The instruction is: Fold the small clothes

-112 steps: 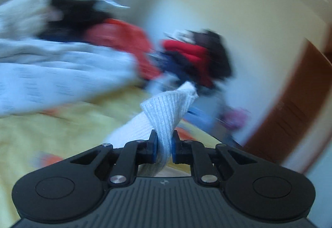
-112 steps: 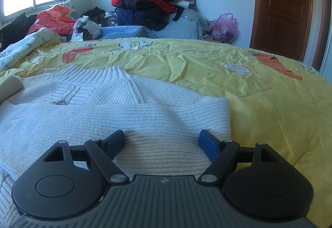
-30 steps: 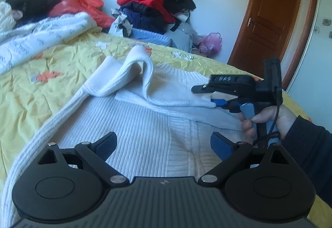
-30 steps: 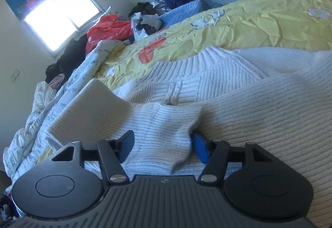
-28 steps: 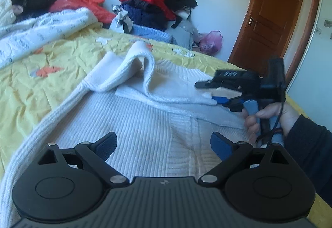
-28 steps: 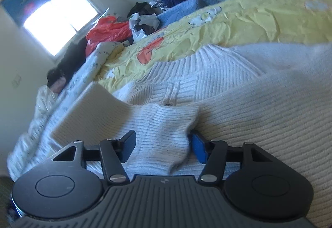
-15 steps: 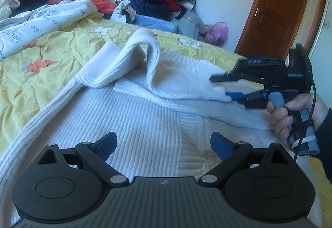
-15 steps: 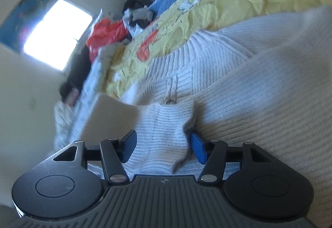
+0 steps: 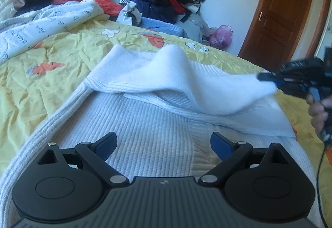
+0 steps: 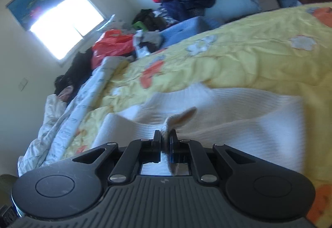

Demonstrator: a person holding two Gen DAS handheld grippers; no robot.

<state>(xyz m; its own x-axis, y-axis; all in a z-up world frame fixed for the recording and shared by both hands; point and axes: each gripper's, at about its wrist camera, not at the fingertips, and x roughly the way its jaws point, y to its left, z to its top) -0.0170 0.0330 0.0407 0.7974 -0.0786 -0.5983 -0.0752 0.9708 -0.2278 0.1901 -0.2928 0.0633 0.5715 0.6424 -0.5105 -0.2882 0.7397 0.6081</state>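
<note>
The right hand-held gripper (image 10: 165,138) is clenched on a sleeve cuff (image 10: 179,117) of the white sweater (image 9: 149,134) spread on the yellow bed (image 9: 68,45), while the left hand-held gripper (image 9: 162,143) hovers wide open above its body.

Left tongs (image 9: 162,143) gape wide; right tongs (image 10: 165,138) are pinched together, tilted.

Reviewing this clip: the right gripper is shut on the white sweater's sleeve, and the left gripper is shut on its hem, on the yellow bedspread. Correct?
Not quite. The left gripper is open, holding nothing, above the white sweater, as the left wrist view shows. The right gripper is shut on the sleeve, over the yellow bedspread.
</note>
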